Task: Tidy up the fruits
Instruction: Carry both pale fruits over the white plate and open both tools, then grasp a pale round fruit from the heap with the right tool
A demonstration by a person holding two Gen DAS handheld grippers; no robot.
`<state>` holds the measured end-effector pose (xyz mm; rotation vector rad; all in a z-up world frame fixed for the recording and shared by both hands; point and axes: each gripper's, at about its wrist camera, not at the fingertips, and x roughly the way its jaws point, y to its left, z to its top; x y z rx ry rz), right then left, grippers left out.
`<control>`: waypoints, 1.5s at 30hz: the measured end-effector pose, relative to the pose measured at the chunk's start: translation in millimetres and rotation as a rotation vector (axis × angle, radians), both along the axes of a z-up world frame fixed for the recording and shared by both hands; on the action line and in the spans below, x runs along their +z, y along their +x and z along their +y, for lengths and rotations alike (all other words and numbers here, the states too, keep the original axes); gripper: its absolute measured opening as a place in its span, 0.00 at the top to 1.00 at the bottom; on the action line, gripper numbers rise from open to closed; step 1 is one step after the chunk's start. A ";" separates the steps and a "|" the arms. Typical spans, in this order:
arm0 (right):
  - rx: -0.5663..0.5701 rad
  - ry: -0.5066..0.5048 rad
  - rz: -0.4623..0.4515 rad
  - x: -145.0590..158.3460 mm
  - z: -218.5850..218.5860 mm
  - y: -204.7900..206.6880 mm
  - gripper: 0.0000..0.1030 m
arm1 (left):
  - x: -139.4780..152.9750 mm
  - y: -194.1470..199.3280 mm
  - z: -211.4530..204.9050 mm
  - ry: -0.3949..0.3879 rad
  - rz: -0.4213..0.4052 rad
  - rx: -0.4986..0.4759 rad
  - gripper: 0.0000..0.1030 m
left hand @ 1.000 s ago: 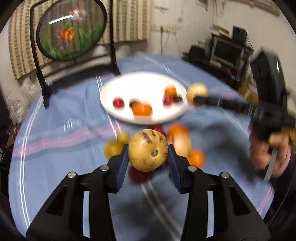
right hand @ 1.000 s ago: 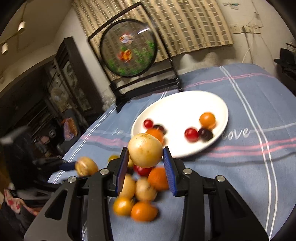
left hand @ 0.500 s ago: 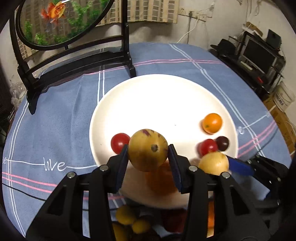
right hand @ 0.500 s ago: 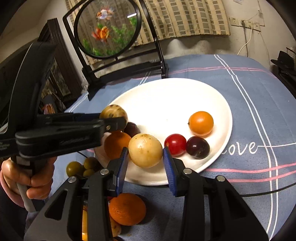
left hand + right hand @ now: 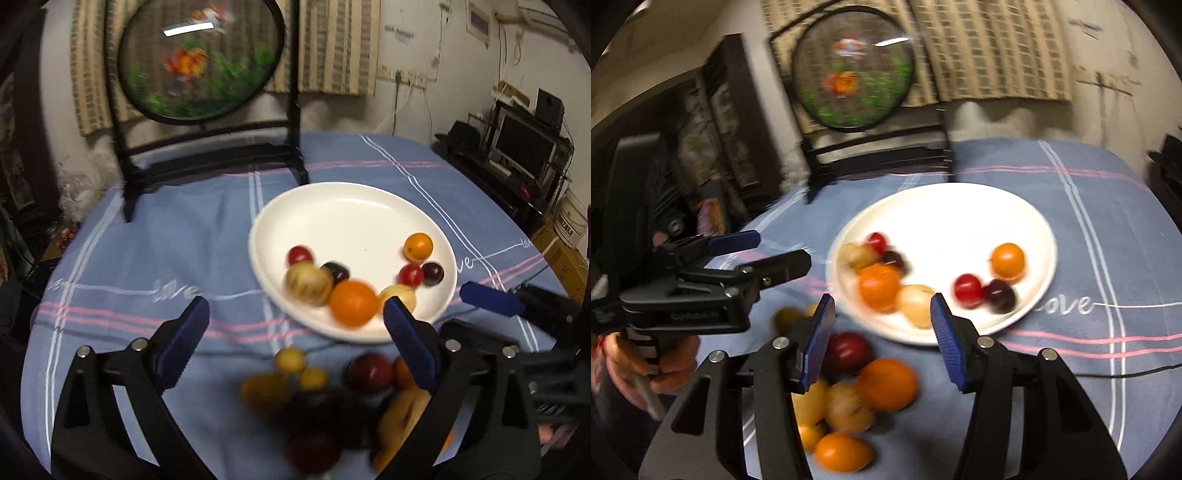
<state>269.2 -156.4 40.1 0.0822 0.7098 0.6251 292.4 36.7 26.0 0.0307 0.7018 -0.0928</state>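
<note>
Jaws of left gripper (image 5: 293,341) and right gripper (image 5: 882,341) opening, empty; blurred, perhaps plums, loose fruit (image 5: 369,371) beneath.

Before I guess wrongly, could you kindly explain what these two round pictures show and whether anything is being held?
No robot here: a person holds a hand-held clamp in each hand, and each carries a wide-angle camera looking along its jaws. One picture comes from the left gripper, the other from the right gripper. On the blue tablecloth sits a white plate with fruits, including a large orange; more fruit is piled on the cloth beside it. Both sets of jaws are opening and hold nothing.
</note>
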 end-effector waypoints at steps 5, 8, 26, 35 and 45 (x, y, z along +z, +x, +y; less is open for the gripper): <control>0.119 -0.115 -0.102 1.3 25.0 -45.6 0.47 | -12.4 -38.1 28.7 0.027 -0.091 0.071 0.04; 0.139 -0.195 -0.134 -7.2 37.2 -59.6 0.47 | -14.0 -43.3 46.2 -0.004 -0.054 0.128 0.04; 0.173 -0.366 -0.223 -35.0 72.8 -71.2 0.59 | -20.5 -48.6 57.5 -0.020 0.000 0.193 0.04; 0.157 -0.477 -0.255 -45.3 85.0 -70.3 0.61 | -21.8 -48.1 61.4 -0.038 0.016 0.198 0.04; 0.151 -0.463 -0.253 -42.2 80.1 -70.4 0.61 | -23.0 -47.7 59.2 -0.021 0.023 0.188 0.04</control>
